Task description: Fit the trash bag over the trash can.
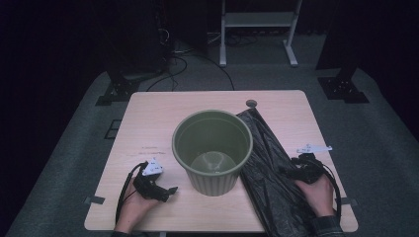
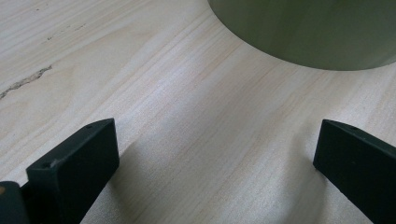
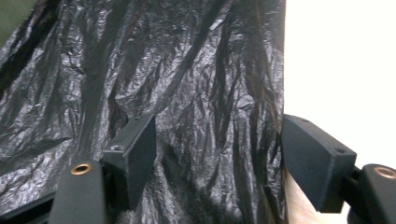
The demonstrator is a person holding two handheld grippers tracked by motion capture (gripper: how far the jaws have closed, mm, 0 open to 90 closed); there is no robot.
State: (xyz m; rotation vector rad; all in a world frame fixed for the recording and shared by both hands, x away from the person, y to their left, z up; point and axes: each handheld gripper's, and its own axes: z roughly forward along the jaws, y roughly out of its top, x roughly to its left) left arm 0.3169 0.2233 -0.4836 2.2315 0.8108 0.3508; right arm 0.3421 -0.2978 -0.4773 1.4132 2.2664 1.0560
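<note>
An empty olive-green ribbed bin (image 1: 212,148) stands upright in the middle of the wooden table (image 1: 148,118). A crumpled black plastic bag (image 1: 267,168) lies flat to its right, reaching the front edge. My left gripper (image 1: 167,191) rests low on the table left of the bin, open, with bare wood between its jaws (image 2: 215,158); the bin's wall (image 2: 308,32) is just ahead. My right gripper (image 1: 289,173) sits at the bag's right side, open (image 3: 217,154). Its jaws straddle the bag's edge (image 3: 187,70) without pinching it.
A small round hole (image 1: 251,103) is in the table behind the bag. A white marker piece (image 1: 314,148) lies by the right hand. Bare wood (image 3: 336,60) runs along the bag's right side. Stands and cables sit on the floor beyond the table.
</note>
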